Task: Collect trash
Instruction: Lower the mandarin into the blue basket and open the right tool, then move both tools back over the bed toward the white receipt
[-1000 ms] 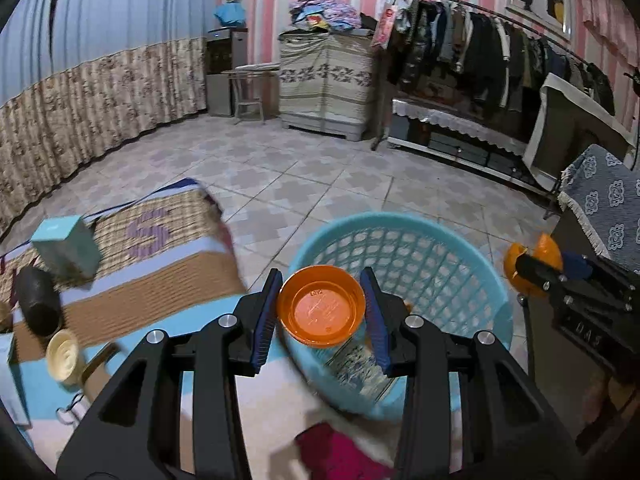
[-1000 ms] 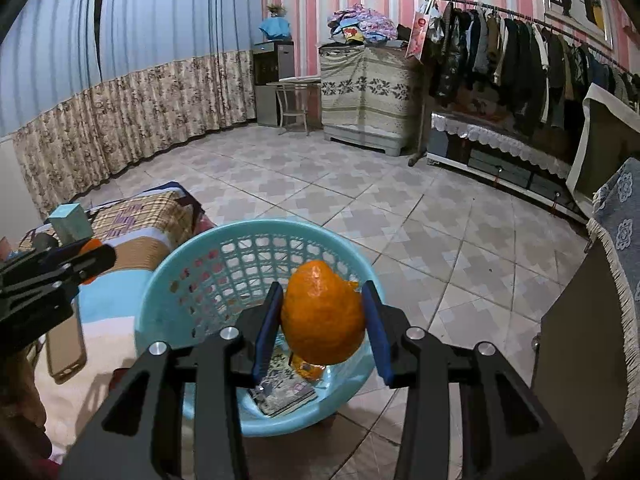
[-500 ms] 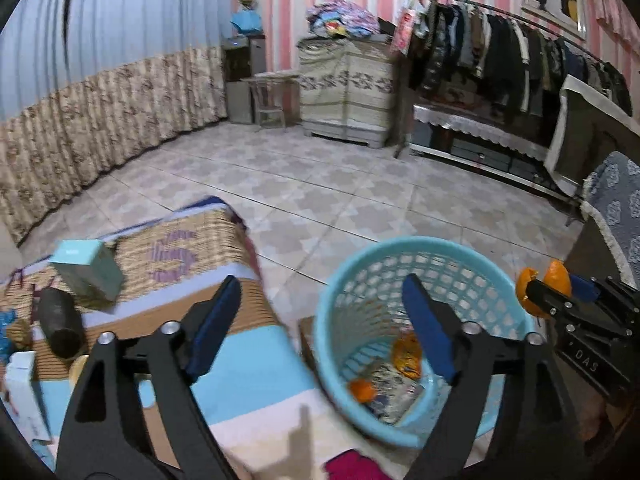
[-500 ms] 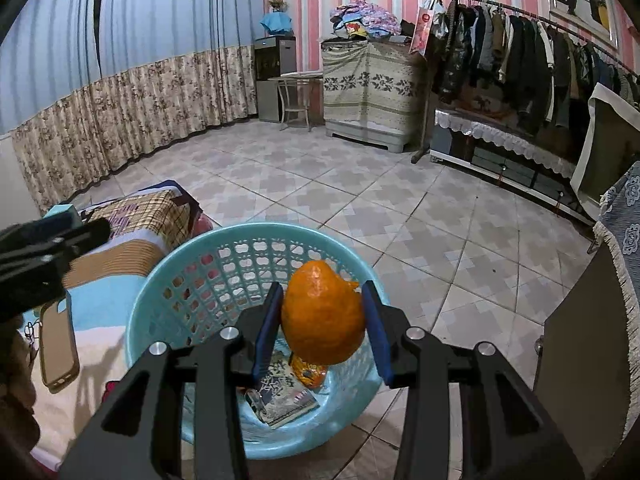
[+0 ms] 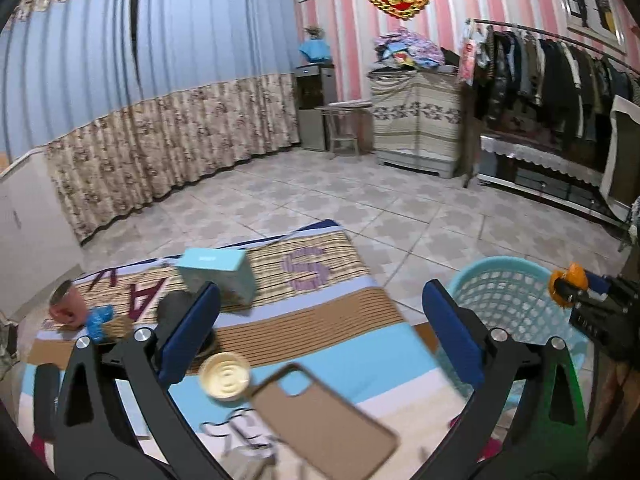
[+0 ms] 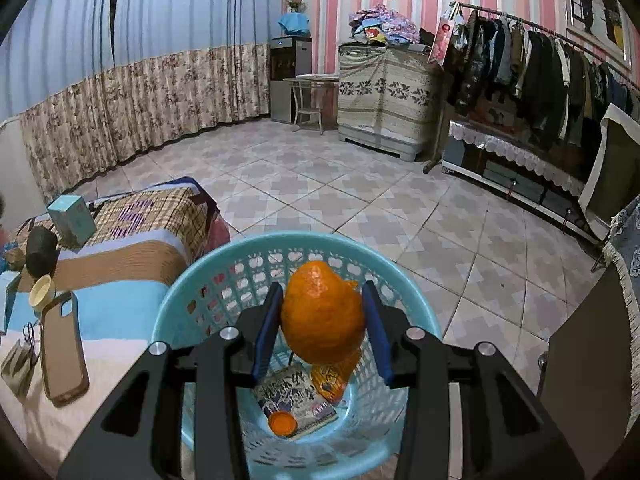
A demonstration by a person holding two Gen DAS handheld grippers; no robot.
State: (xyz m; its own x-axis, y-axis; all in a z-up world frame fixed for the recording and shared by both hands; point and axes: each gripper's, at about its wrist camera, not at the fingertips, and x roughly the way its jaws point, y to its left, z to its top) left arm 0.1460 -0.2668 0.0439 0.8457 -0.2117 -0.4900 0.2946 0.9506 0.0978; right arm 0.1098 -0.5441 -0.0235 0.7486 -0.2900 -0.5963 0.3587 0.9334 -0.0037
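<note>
My right gripper (image 6: 322, 326) is shut on an orange peel (image 6: 323, 316) and holds it above the light blue basket (image 6: 192, 296). Inside the basket lie an orange cap (image 6: 282, 423), a printed wrapper (image 6: 294, 394) and an orange wrapper (image 6: 330, 380). My left gripper (image 5: 320, 328) is open and empty above the striped bed cover (image 5: 312, 320). Under it are a cream lid (image 5: 225, 376) and a brown phone case (image 5: 320, 420). The basket (image 5: 508, 296) and my right gripper with the peel (image 5: 568, 280) show at the right.
On the bed are a teal box (image 5: 218, 272), a dark cylinder (image 6: 40, 250), a pink cup (image 5: 66, 306) and a blue wrapper (image 5: 100, 318). Tiled floor (image 6: 360, 192) lies beyond. A clothes rack (image 6: 540, 60) and a dark cabinet (image 6: 584, 360) are at the right.
My left gripper opened and dropped the orange cap into the basket, then swung left over the bed. My right gripper kept holding the peel over the basket.
</note>
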